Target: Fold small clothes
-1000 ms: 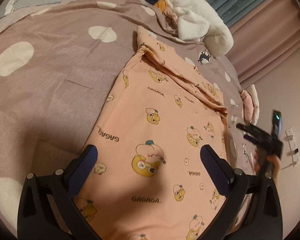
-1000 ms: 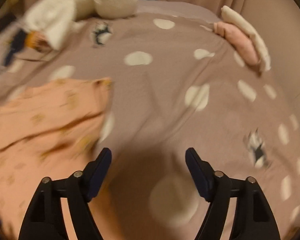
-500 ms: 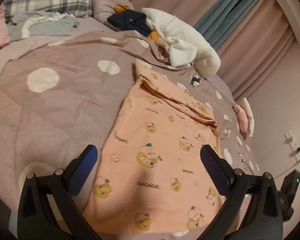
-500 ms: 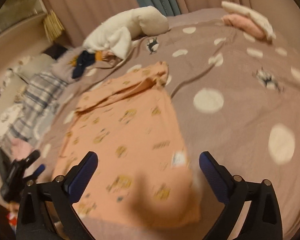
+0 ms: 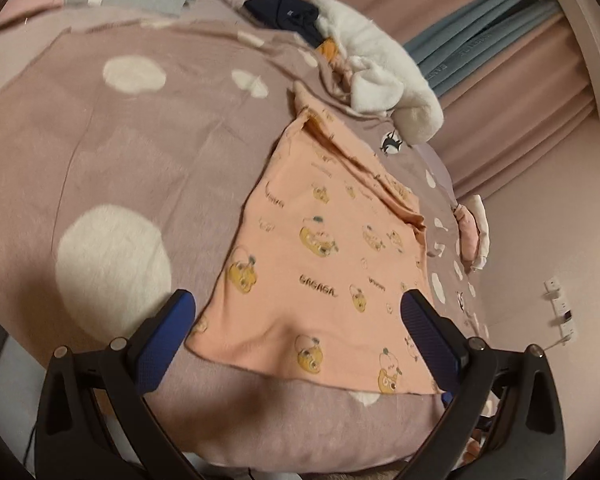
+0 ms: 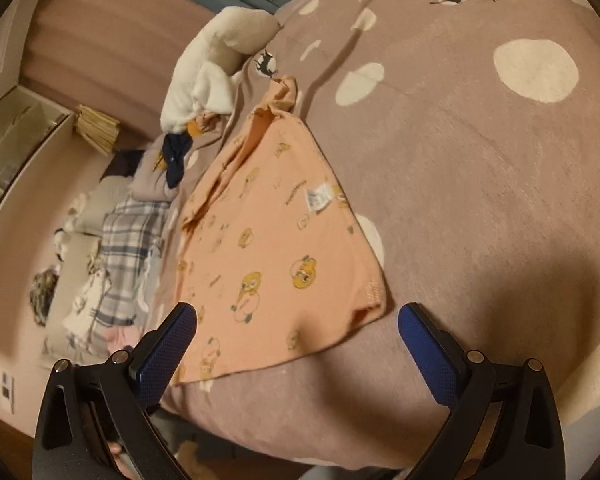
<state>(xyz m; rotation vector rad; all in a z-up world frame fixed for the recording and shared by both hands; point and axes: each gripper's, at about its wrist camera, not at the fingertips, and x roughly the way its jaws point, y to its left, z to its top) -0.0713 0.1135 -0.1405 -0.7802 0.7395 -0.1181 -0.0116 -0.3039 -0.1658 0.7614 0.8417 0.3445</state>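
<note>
Currently, peach cotton garment with yellow cartoon prints (image 5: 324, 280) flat on mauve white-dotted bed cover (image 5: 100, 152), left tool (image 5: 296, 328) spread wide, empty, right tool (image 6: 298, 330) likewise, both at near hem.

1 peach garment (image 5: 320, 264) on 1 dotted blanket (image 5: 100, 152). 2 grippers: left gripper (image 5: 300, 330), right gripper (image 6: 298, 332). 1 white plush (image 5: 380, 64).

Matt printed knit cloth forms the peach garment (image 5: 328, 248); the dotted blanket (image 5: 112, 152) appears softly napped; the white fleece (image 5: 384, 80) is seen plush.
</note>
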